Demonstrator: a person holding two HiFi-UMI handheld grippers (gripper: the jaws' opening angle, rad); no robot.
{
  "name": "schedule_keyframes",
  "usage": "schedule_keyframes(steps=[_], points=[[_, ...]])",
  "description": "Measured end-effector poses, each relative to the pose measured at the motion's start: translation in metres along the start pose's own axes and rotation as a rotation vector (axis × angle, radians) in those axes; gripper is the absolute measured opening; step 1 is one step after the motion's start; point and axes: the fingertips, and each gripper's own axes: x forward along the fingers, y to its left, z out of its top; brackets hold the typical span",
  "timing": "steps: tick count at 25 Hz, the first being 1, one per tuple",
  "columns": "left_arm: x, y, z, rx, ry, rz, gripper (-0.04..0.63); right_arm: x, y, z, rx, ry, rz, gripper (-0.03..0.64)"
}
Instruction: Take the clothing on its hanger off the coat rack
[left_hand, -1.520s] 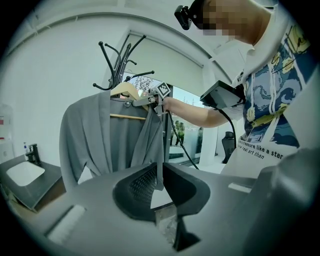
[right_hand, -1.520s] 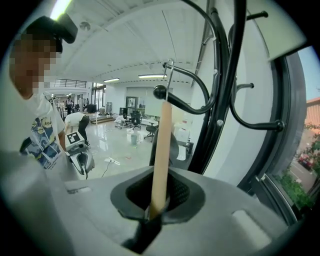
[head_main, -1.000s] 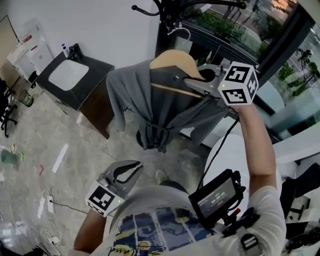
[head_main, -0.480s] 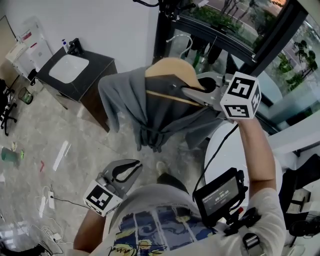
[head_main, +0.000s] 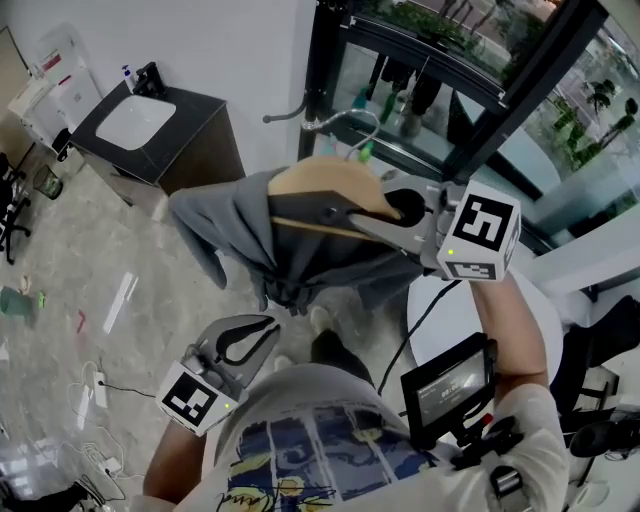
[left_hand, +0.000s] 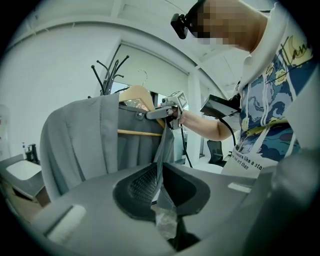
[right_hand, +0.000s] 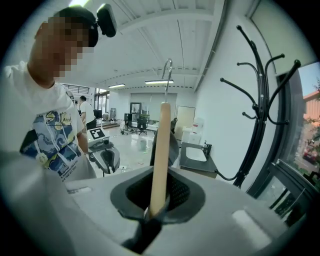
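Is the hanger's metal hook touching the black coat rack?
Apart. The right gripper view shows the hook free in the air, with bare white wall between it and the coat rack off to its right.

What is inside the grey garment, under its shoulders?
A wooden hanger. Its curved top and its straight bar show where the garment hangs open at the front. The rest of the hanger is covered by the cloth.

grey garment (left_hand: 75, 145) on hanger (left_hand: 135, 94) | R claw (left_hand: 152, 114) grips hanger
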Motion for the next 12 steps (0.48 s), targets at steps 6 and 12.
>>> schedule_keyframes(steps=[6, 12], points=[[-0.015, -0.024, 0.009, 0.024, -0.030, -0.025, 0.040, 0.008, 0.047, -0.012, 0.014, -0.004, 0.046, 0.019], [-0.028, -0.036, 0.007, 0.034, -0.034, -0.043, 0.040, 0.016, 0.083, -0.031, 0.038, -0.002, 0.084, 0.020]])
